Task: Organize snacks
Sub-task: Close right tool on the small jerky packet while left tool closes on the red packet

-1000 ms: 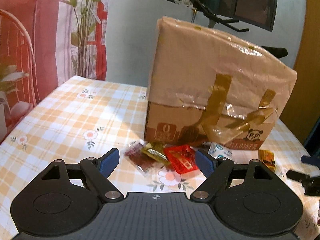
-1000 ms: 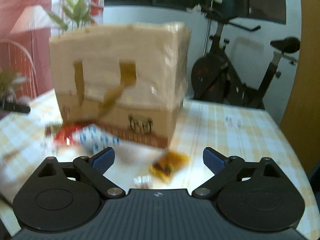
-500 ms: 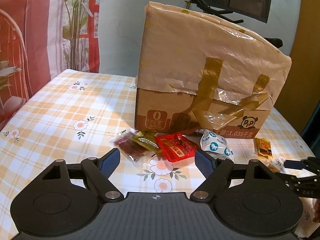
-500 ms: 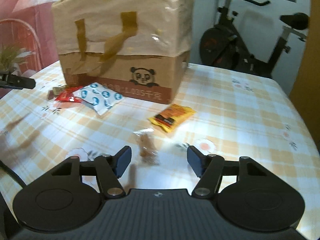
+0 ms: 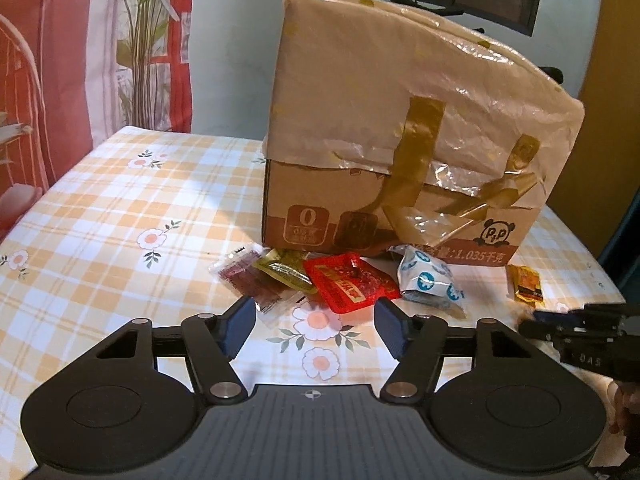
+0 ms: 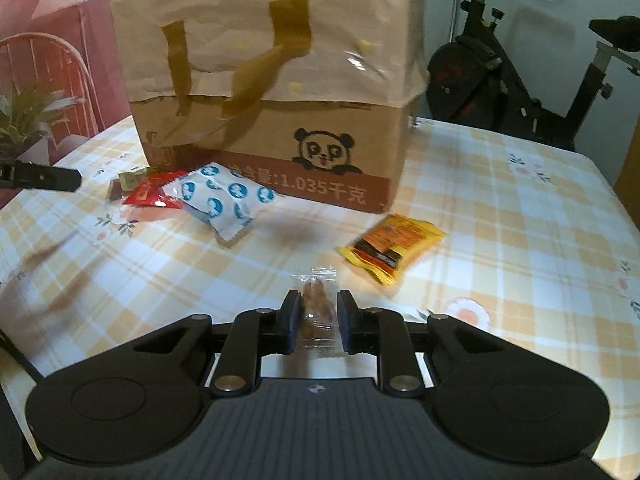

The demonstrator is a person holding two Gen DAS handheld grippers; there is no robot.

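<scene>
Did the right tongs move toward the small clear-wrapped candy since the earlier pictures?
Yes. Against the cardboard box, the right tongs came down to the clear-wrapped candy and are now shut on it.

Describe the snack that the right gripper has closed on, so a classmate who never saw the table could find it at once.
Start at the big cardboard box on the checked tablecloth. In front of it, nearest the camera, the right gripper pinches a small clear-wrapped brown candy. Unlike the yellow packet and blue-dotted white packet, its wrapper is see-through.
</scene>
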